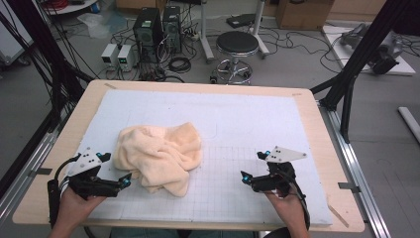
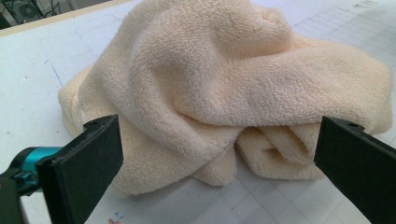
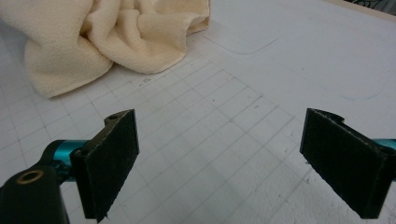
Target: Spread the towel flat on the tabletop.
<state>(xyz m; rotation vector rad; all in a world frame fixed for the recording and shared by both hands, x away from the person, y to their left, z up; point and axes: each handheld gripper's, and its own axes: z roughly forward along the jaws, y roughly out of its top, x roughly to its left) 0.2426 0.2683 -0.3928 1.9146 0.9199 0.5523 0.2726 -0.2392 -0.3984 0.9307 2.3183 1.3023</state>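
Note:
A crumpled cream towel (image 1: 159,155) lies bunched on the white gridded mat (image 1: 237,124), left of the middle. My left gripper (image 1: 115,170) rests at the towel's left edge, jaws open and pointing at it. In the left gripper view the towel (image 2: 233,88) sits just beyond the two black pads (image 2: 95,163), with nothing pinched between them. My right gripper (image 1: 253,166) stands open over bare mat to the right of the towel. In the right gripper view its pads (image 3: 112,158) are wide apart and the towel (image 3: 102,32) lies farther off at the upper left.
The mat covers a wooden table (image 1: 317,129) whose rim shows all round. Beyond the far edge, on the floor, stand a round stool (image 1: 236,49), computer towers (image 1: 148,29) and cables. A black frame post (image 1: 356,54) rises at the right.

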